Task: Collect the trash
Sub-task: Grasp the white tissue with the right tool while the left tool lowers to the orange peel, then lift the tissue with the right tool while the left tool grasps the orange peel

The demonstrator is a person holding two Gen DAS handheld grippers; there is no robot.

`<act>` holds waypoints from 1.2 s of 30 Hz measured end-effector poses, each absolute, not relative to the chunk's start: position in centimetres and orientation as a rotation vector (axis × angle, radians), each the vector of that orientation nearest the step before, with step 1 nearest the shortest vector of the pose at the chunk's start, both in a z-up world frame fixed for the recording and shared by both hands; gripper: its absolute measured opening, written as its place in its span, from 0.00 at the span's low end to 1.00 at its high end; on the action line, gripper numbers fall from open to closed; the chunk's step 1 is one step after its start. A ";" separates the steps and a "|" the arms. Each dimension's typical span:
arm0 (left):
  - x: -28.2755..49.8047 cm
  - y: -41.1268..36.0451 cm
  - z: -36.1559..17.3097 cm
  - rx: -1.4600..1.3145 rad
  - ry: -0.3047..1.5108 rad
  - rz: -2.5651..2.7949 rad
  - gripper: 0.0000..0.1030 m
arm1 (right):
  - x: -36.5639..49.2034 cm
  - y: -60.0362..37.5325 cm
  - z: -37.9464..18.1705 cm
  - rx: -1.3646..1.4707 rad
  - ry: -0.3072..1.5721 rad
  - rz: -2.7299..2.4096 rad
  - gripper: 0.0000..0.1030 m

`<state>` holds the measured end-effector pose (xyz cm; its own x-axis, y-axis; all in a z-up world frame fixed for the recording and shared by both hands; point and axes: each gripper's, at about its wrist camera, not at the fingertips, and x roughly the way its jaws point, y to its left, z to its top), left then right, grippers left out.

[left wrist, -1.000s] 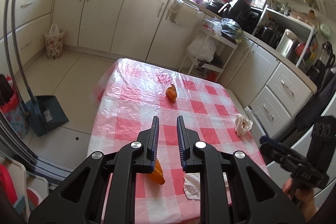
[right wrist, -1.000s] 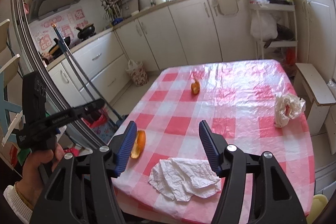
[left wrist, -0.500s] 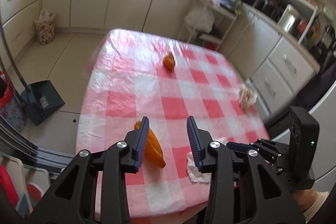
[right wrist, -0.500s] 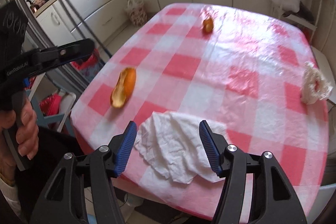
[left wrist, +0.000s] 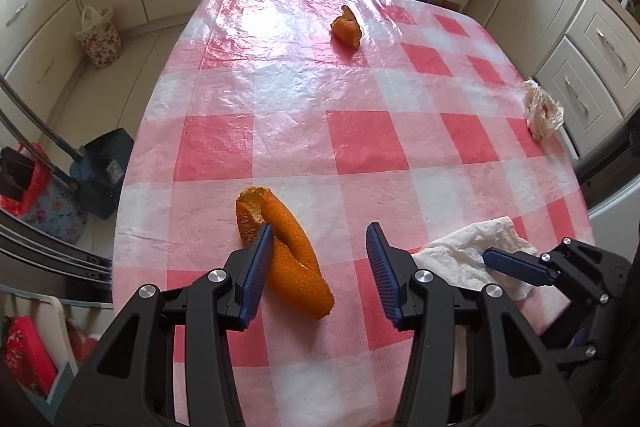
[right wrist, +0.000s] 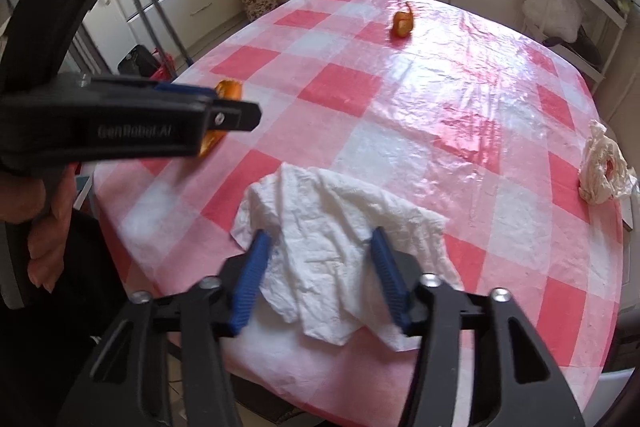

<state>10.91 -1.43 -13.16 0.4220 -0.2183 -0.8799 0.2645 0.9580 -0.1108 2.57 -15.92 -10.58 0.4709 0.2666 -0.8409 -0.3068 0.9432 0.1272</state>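
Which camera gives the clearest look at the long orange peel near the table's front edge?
The left wrist view: the long orange peel lies whole and sharp just ahead of the left gripper. In the right wrist view, the left gripper's body covers most of it; only its ends show.

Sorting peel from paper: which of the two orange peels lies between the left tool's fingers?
The long curled orange peel near the table's front edge, touching one finger; the small curled orange peel lies far across the checked tablecloth.

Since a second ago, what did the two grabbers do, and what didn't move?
Both came down to the table. The left gripper has just been opening around the long orange peel. The right gripper has just been closing around the white tissue. The far peel and crumpled wrapper stayed put.
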 end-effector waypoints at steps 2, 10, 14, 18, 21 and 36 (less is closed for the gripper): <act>10.8 -1.8 -13.0 0.062 1.084 -0.314 0.25 | 2.8 -16.6 -10.5 -0.015 1.024 0.340 0.23; 9.8 -1.4 -10.9 0.014 0.997 -0.383 0.02 | 2.4 -16.5 -9.5 0.033 0.986 0.340 0.06; 9.6 0.4 -9.6 -0.071 0.948 -0.387 0.02 | 2.5 -17.3 -9.0 0.093 0.963 0.329 0.06; 9.6 1.2 -9.3 -0.113 0.940 -0.397 0.02 | 2.7 -18.0 -8.9 0.140 0.956 0.321 0.06; 9.5 1.2 -9.1 -0.116 0.934 -0.404 0.02 | 2.7 -18.0 -8.9 0.147 0.955 0.320 0.06; 10.0 2.2 -10.0 -0.206 0.978 -0.414 0.04 | 2.8 -18.4 -8.8 0.171 0.951 0.319 0.06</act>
<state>9.97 2.25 -9.99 0.4890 -0.4291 -0.7595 0.2461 0.9031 -0.3518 2.80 -18.43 -8.81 0.5389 0.3418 -0.7699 -0.1924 0.9398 0.2826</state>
